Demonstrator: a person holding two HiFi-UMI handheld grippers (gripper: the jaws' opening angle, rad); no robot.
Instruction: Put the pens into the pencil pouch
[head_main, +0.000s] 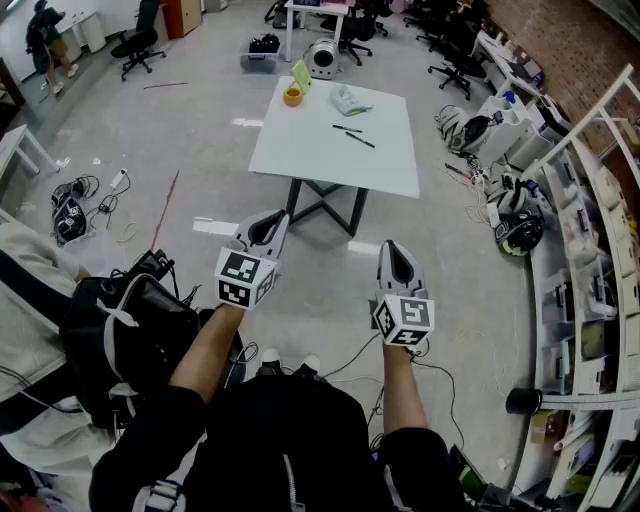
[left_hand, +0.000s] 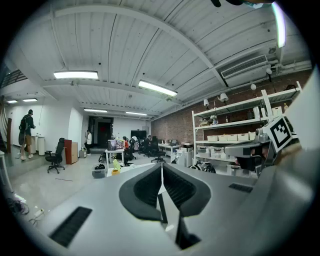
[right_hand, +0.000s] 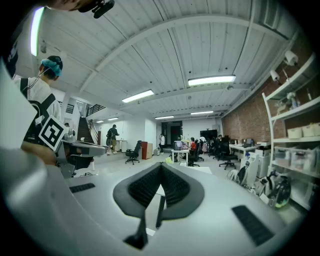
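Left gripper (head_main: 271, 222): fingers (left_hand: 145, 189) closed tight, pads touching, nothing between them. Right gripper (head_main: 397, 254): fingers (right_hand: 144, 187) also closed together, nothing held. In the head view both grippers are held in mid-air side by side over the floor (head_main: 200, 150), roughly level and pointing toward the counter (head_main: 300, 150). Each shows its marker cube. Bare forearms run back to the person's dark top at the bottom of the frame.

The white counter stands well ahead of the grippers, neither gripper near it. Two dark pens (head_main: 359, 140) lie loose near its middle, close to each other and not touching. The pale pencil pouch (head_main: 350, 100) lies toward the far edge, apart from the pens; can't tell whether it is open. An orange round item (head_main: 292, 96) and a yellow-green item (head_main: 301, 73) sit at the far left corner.

A black backpack (head_main: 130, 330) is beside the person on the left. Cables (head_main: 85, 195) are on the floor at left. Shelving (head_main: 590, 300) runs along the right side, with helmets (head_main: 520, 230) on the floor by it. Office chairs (head_main: 135, 40) stand at the back. A second person (head_main: 45, 40) stands at far top left.
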